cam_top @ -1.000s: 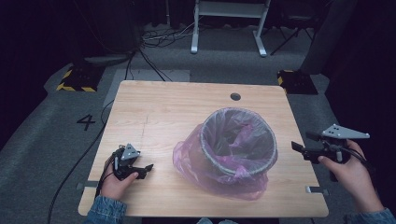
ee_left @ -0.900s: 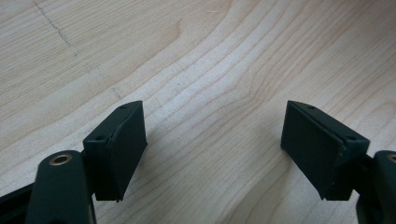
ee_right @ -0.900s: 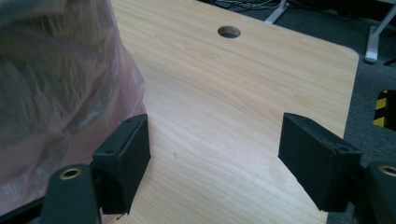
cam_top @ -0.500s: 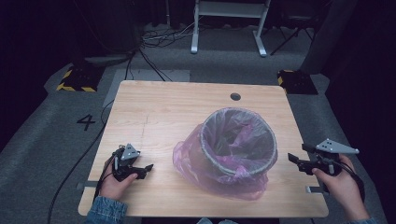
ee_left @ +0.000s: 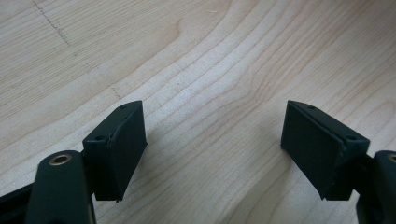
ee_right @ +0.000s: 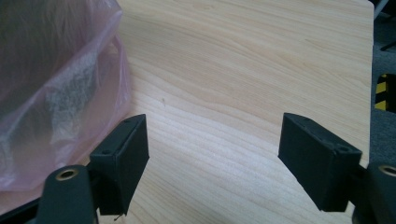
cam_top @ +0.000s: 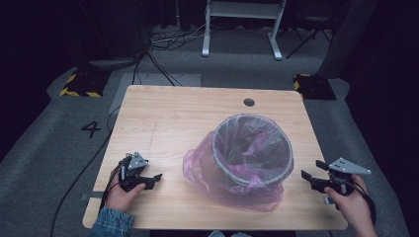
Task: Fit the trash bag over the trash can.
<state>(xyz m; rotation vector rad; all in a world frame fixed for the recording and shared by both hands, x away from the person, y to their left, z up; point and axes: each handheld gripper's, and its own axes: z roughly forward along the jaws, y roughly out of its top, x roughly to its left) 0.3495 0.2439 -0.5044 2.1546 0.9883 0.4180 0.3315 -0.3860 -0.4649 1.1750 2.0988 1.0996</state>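
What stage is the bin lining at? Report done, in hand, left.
Done: the pink bag lines the mesh bin, folded over its rim. In hand: nothing; left tongs and right tongs are open and apart from it. Left: perhaps tidying slack plastic.

The left gripper sits low at the near left, held in the person's left hand, a denim cuff at the wrist; its jaws stand wide apart with nothing between them. The right gripper is held in the right hand at the near right, jaws likewise spread wide, pointing leftward.
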